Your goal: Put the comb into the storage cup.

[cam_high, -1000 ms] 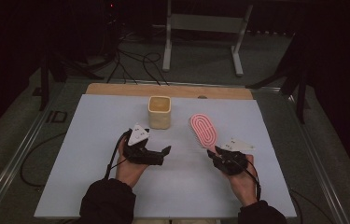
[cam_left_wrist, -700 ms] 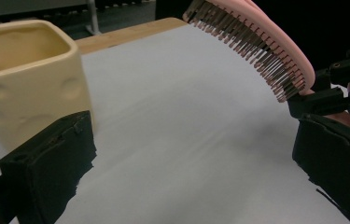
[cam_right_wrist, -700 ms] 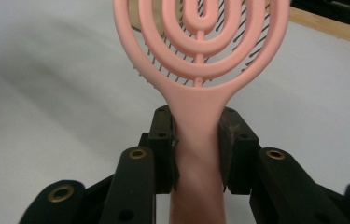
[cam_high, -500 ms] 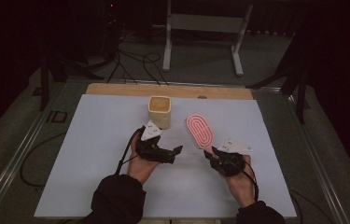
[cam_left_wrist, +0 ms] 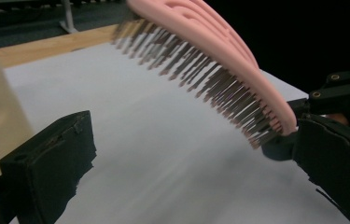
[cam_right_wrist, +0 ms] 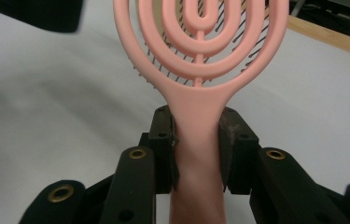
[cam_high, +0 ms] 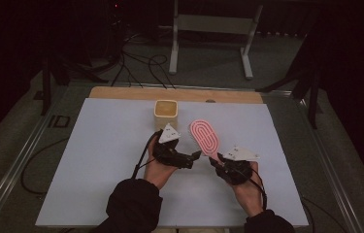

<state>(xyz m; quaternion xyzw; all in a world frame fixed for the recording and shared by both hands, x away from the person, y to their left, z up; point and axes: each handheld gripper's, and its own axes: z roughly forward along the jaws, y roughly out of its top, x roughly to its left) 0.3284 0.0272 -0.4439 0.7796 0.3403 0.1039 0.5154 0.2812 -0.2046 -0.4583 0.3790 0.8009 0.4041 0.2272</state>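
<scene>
The right gripper (cam_right_wrist: 198,140) clamps the pink brush (cam_high: 206,136) by its handle, head pointing far-left; the left gripper (cam_high: 193,158), jaws apart, sits just left of it.

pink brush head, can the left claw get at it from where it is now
Probably yes. The right claw clamps only the handle, so the pink brush head sticks out free above the table. The left claw is open beside it, nothing between.

The pink hairbrush (cam_right_wrist: 200,70) looks like smooth, matt plastic, its dark bristles (cam_left_wrist: 219,84) thin and faintly shiny. The cream cup (cam_high: 165,110) looks matt and smooth. A matt white sheet (cam_high: 107,145) covers the table, bare wood (cam_high: 131,93) at its far edge.
</scene>
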